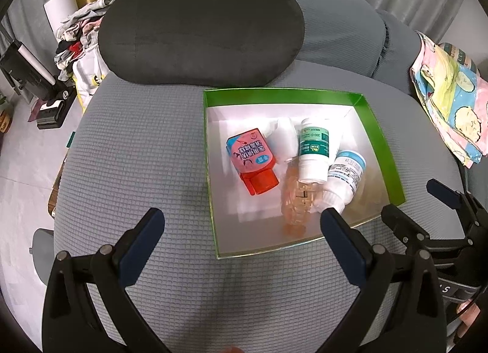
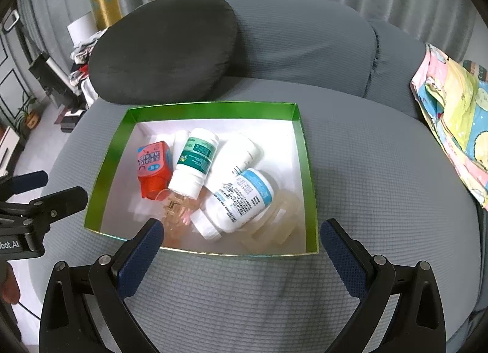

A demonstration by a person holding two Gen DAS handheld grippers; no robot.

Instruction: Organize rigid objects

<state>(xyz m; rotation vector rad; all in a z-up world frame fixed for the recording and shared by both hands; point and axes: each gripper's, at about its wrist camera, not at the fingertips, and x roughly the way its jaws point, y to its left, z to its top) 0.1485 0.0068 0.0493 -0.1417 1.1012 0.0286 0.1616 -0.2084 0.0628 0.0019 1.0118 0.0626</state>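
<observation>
Both jaws wide apart, empty; plain white bottle [image 2: 236, 155] in green box [image 2: 213, 106] clear only from right wrist.

Both grippers just hang there side by side, left gripper [image 1: 242, 223] and right gripper [image 2: 241, 235] each with jaws spread wide, holding nothing, both pointing forward and tilted a bit downward.

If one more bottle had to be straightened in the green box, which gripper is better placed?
Probably the right gripper: it is open and faces the green box squarely, over the blue-labelled bottle. The left gripper, also open, straddles the box's left wall.
</observation>
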